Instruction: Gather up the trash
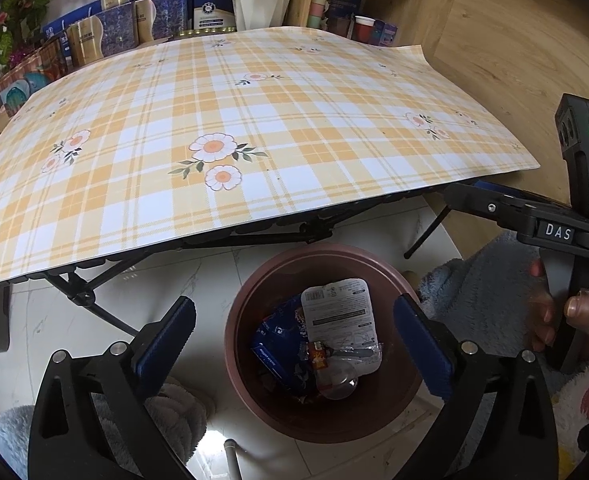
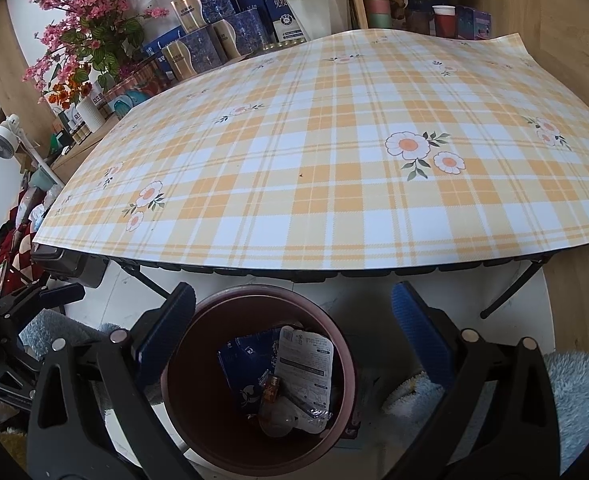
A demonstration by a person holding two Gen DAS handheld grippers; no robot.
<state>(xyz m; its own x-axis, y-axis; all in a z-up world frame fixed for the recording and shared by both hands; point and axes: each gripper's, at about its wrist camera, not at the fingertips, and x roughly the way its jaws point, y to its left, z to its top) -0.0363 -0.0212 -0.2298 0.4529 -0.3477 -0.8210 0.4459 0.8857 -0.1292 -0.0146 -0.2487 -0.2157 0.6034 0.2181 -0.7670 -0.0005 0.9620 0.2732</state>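
The trash (image 1: 326,344) is seen lying at the bottom of a round reddish-brown bin (image 1: 250,364), which stands on the pale tiled floor (image 1: 198,276) just in front of the table edge. A white printed blister card (image 1: 339,312) is laid uppermost, tilted against a crumpled blue wrapper (image 1: 276,346); a small red-and-yellow scrap (image 1: 318,358) and a clear rounded plastic piece (image 1: 340,380) are lodged beneath its lower edge. The left gripper (image 1: 294,344) is held above the bin with its blue-padded jaws spread wide, nothing being gripped between them. The right gripper (image 2: 294,344) is likewise poised over the bin with jaws wide apart and empty. A yellow-and-white checked cloth with daisy prints (image 1: 254,120) is spread over the folding table. A fluffy blue-grey sleeve (image 1: 478,292) and a hand (image 1: 574,320) are seen at the right of the left wrist view.
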